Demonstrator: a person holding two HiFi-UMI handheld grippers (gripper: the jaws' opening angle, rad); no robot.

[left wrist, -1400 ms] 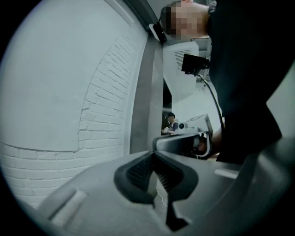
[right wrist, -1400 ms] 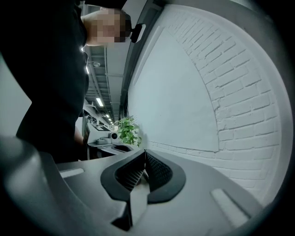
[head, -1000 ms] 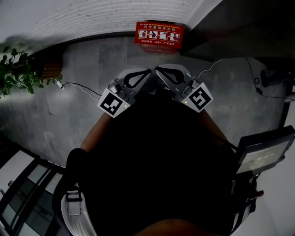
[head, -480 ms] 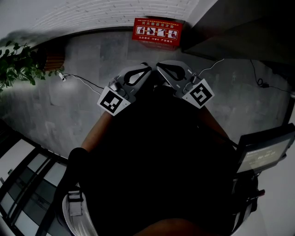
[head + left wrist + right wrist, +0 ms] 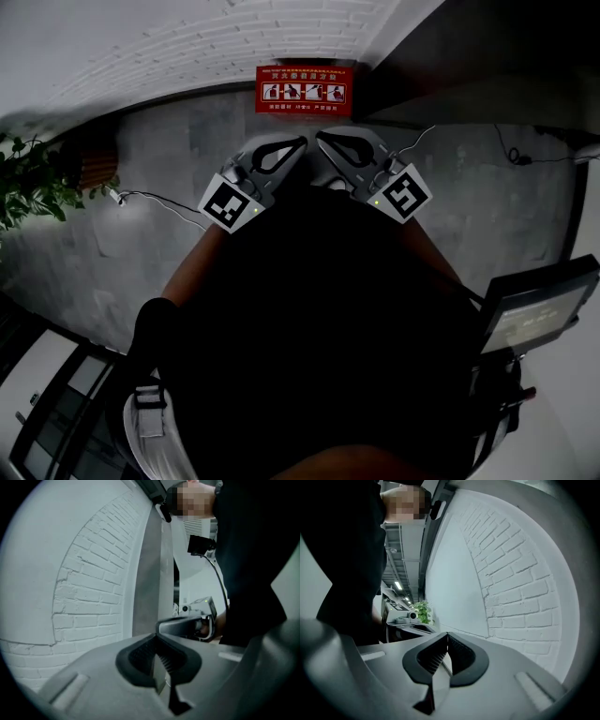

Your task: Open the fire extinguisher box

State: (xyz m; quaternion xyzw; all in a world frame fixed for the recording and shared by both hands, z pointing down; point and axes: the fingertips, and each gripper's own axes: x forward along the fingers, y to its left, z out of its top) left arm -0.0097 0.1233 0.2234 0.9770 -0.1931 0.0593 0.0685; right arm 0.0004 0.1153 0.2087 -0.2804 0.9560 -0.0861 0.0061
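The red fire extinguisher box (image 5: 305,89) stands on the floor against the white brick wall, at the top middle of the head view. Its lid is down. My left gripper (image 5: 300,143) and right gripper (image 5: 322,141) are held side by side close to the person's chest, tips almost touching, a short way in front of the box. Both are shut with nothing between the jaws. In the left gripper view the left gripper (image 5: 156,634) meets at its tips before the brick wall. The right gripper (image 5: 447,634) likewise shows closed jaws. The box is absent from both gripper views.
A grey floor (image 5: 159,234) spreads around. A green plant (image 5: 33,183) stands at the left by a low bench (image 5: 89,159). A thin cable (image 5: 159,199) runs across the floor. A monitor on a stand (image 5: 534,314) is at the right. A dark wall (image 5: 487,56) rises at the upper right.
The head view has shifted: the red box now sits a little more to the left and nearer the centre, and the plant has slid lower at the left. Both grippers stay shut together.
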